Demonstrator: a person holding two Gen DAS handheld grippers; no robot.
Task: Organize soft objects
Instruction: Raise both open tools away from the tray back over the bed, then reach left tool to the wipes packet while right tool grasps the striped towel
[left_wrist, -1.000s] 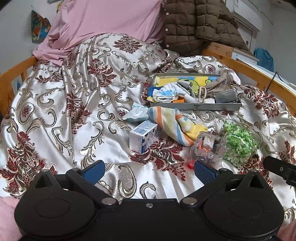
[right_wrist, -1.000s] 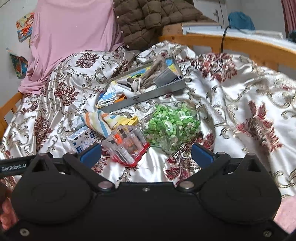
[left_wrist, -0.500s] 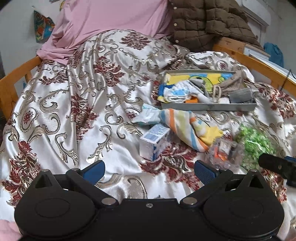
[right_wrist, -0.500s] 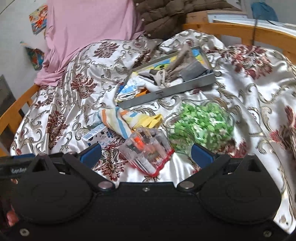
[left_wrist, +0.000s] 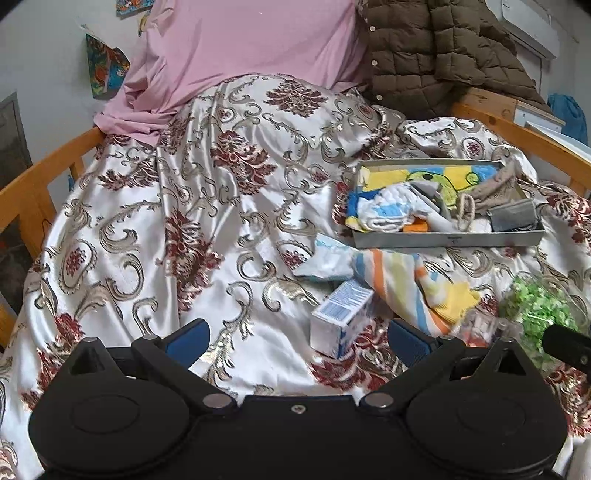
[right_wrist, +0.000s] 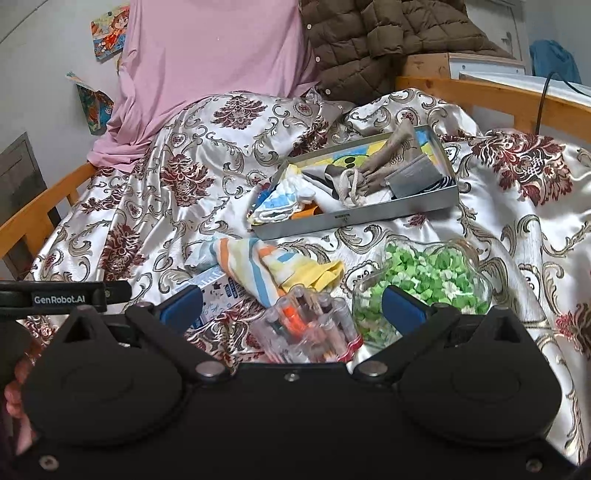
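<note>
Left gripper: spread wide, empty.
Right gripper: spread wide, empty.
Striped pastel cloth: lies crumpled just beside grey metal tray.

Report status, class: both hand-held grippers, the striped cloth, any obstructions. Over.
Left hand-held gripper open, empty. Right hand-held gripper open, empty. Striped cloth loose outside grey tray. Clear vial case sits between right gripper and cloth.

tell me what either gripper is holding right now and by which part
Nothing is held. The left gripper and right gripper are both open with nothing between their fingers; the striped cloth lies loose on the bed.
</note>
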